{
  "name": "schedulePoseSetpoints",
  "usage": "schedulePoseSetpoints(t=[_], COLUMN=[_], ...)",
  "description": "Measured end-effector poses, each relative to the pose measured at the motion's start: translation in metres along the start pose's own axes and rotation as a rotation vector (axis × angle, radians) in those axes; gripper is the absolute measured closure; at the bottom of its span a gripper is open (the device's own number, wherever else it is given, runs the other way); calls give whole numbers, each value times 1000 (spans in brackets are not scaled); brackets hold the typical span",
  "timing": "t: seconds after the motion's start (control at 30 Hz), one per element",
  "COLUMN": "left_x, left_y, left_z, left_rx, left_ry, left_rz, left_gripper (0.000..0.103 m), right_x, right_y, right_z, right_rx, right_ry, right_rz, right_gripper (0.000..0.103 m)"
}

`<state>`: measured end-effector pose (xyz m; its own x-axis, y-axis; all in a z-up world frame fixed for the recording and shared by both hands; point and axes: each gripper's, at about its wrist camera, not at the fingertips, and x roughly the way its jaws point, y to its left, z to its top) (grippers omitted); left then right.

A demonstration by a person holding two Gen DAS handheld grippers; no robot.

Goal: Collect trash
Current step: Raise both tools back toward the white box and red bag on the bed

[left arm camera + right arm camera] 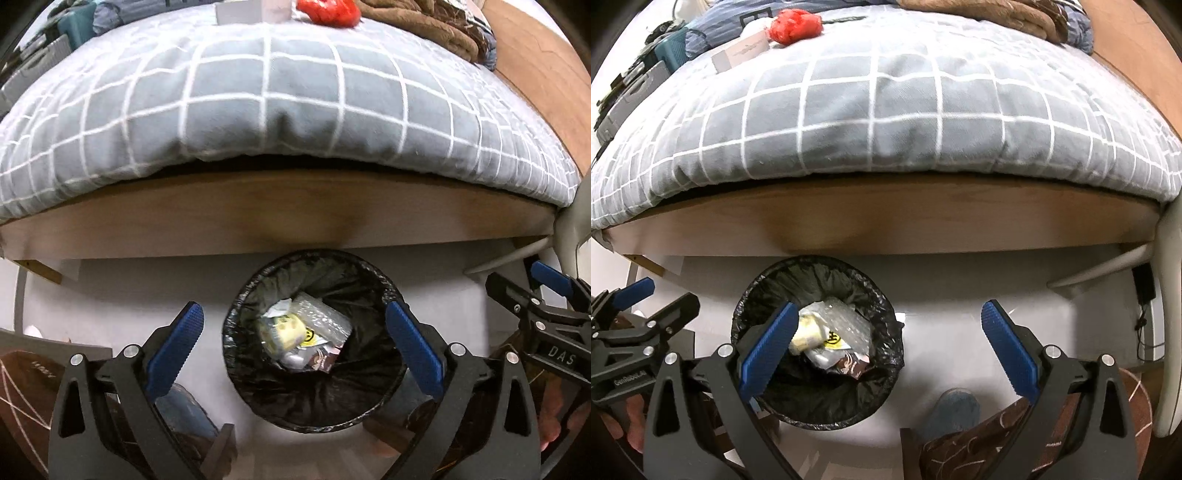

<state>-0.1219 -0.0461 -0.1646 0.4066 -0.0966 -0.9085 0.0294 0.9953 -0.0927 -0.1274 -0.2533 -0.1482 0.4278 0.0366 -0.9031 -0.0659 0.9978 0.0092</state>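
- My left tongs (295,334) are wide open and hold nothing. The bin (314,269) sits right under them, on the floor by the bed.
- My right tongs (890,332) are wide open too, and empty. They hang beside the bin, with only one blue finger (768,350) over its edge.
- Trash is in the bin: a clear bubbly wrap (325,317), a pale yellow thing and a shiny brown wrapper.
- I think more trash waits on the bed. The red crumpled bag (796,26) lies far away from me, up past the grey checked blanket (886,110), close to a flat card box (740,53).
- From my right tongs the red bag is up and to the left. From my left tongs it is up and a bit to the right.
- It looks about as far for both, so I must reach across the blanket for it.
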Motion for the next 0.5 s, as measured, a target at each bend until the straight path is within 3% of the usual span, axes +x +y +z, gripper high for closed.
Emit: schedulePoseSetpoints(t=[0.5], left_x=[-50], left_y=[36], left_z=[40], left_rx=[-17], left_ry=[-109], left_rz=[48], left_gripper=[6], right_x=[-38], right_y=[19], right_z=[52], right_rx=[-55], right_ry=[-101], right_rz=[19], right_gripper=[8])
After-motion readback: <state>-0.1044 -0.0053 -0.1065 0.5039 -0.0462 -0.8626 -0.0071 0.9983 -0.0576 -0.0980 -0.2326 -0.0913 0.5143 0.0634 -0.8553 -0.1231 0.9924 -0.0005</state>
